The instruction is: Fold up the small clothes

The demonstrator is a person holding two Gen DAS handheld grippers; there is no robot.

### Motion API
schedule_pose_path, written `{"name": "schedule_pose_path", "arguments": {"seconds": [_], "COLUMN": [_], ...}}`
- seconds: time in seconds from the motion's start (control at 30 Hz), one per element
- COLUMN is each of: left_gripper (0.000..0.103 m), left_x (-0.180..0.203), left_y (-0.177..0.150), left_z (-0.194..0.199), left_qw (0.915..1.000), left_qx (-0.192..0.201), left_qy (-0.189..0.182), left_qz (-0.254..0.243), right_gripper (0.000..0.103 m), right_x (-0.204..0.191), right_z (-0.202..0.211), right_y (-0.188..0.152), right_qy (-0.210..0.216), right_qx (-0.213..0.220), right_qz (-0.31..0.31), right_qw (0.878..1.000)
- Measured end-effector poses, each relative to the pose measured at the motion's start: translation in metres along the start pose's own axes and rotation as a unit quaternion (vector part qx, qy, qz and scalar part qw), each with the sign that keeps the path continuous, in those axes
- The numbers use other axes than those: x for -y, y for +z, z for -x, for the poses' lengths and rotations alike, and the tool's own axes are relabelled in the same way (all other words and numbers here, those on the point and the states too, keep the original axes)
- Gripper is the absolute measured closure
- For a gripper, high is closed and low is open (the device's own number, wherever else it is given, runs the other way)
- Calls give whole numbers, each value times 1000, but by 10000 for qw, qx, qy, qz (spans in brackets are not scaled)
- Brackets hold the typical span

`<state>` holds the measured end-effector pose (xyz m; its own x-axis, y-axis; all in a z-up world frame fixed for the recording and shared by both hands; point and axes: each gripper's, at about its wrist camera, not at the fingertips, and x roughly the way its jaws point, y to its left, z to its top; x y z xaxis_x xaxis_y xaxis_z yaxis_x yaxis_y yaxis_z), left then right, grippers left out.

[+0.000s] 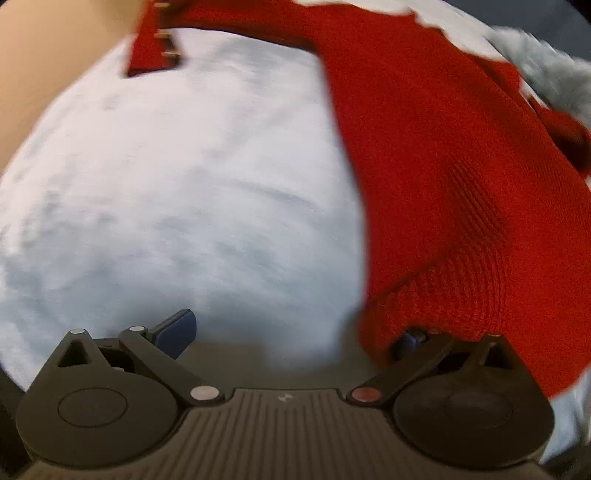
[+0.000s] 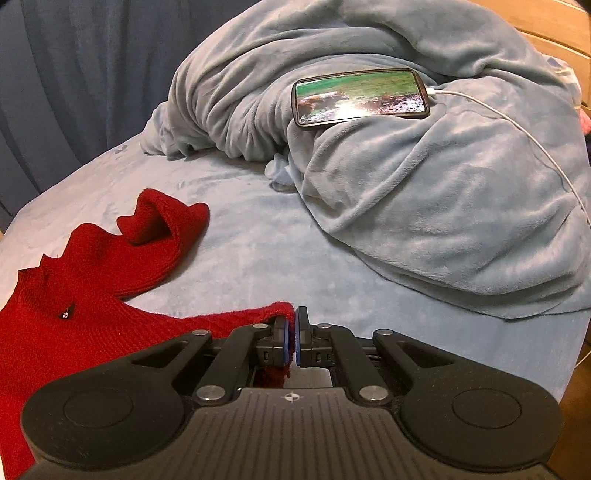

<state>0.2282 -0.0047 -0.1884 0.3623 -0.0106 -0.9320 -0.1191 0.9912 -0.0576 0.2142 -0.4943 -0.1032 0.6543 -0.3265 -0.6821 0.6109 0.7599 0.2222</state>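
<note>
A red knit sweater [image 2: 96, 295] lies spread on the pale blue bed sheet [image 2: 280, 251], one sleeve crumpled toward the middle. My right gripper [image 2: 291, 332] is shut on the sweater's edge, red knit pinched between its blue pads. In the left wrist view the sweater [image 1: 443, 177] fills the right side, with a button strip at the top left. My left gripper [image 1: 291, 336] is open over the sheet [image 1: 177, 192]; its left finger [image 1: 177, 330] is bare, its right finger is half hidden under the sweater's edge.
A bunched grey-blue blanket [image 2: 406, 177] lies at the back right of the bed. A lit phone [image 2: 360, 98] on a white charging cable [image 2: 517, 125] rests on it. Dark blue curtains [image 2: 74, 74] hang behind. A wooden headboard [image 2: 554, 29] shows at far right.
</note>
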Motion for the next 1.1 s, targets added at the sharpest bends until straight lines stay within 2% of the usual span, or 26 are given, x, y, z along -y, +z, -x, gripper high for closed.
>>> {"name": "schedule_pose_path", "arguments": {"seconds": [0.13, 0.2, 0.23, 0.3, 0.33, 0.4, 0.5, 0.6, 0.67, 0.7, 0.77, 0.87, 0.9, 0.97, 1.0, 1.1], "left_gripper": [0, 0, 11, 77, 100, 100, 100, 100, 100, 100, 100, 100, 100, 100, 100, 100], "left_x": [26, 28, 29, 36, 44, 45, 15, -38, -65, -77, -101, -118, -118, -110, -108, -115], "left_y": [-16, -19, -21, -28, -35, -39, -30, -21, -28, -27, -27, -39, -44, -53, -57, -58], "left_z": [-6, -4, -2, 11, 20, 31, 70, 117, 148, 153, 155, 128, 113, 91, 88, 96], "left_qw": [9986, 9988, 9985, 9941, 9905, 9871, 9822, 9730, 9659, 9637, 9665, 9700, 9704, 9660, 9646, 9658], "left_qx": [113, 153, 160, 382, 395, 544, 948, 1466, 1733, 1788, 1680, 1317, 1188, 1083, 1098, 1212], "left_qy": [252, 140, 2, -327, -414, -274, -83, 173, 589, 738, 862, 982, 1002, 1138, 1156, 1008], "left_qz": [-457, -451, -530, -966, -1252, -1480, -1621, -1775, -1832, -1839, -1737, -1793, -1846, -2052, -2100, -2057], "right_gripper": [101, 101, 101, 101, 101, 101, 101, 101, 101, 101, 101, 101, 101, 101, 102, 103], "right_x": [1, 1, 0, -2, -3, -9, -24, -40, -47, -49, -54, -58, -55, -44, -41, -36], "right_z": [-1, -2, -2, 0, 3, 14, 48, 101, 139, 156, 173, 153, 140, 124, 124, 139], "right_y": [-1, -1, -3, -8, -11, -19, -32, -53, -69, -80, -105, -149, -160, -169, -169, -165], "right_qy": [17, 19, 10, 9, 38, 124, 316, 719, 1069, 1249, 1361, 859, 697, 588, 575, 348], "right_qx": [-94, -148, -191, -265, -305, -365, -287, -62, -40, -80, -264, -806, -1061, -1514, -1564, -1286], "right_qz": [37, 70, 118, 226, 280, 495, 1282, 2221, 2592, 2718, 2991, 3489, 3475, 3092, 2982, 3077], "right_qw": [9999, 9999, 9997, 9994, 9991, 9980, 9908, 9723, 9599, 9542, 9441, 9297, 9290, 9370, 9399, 9421]}}
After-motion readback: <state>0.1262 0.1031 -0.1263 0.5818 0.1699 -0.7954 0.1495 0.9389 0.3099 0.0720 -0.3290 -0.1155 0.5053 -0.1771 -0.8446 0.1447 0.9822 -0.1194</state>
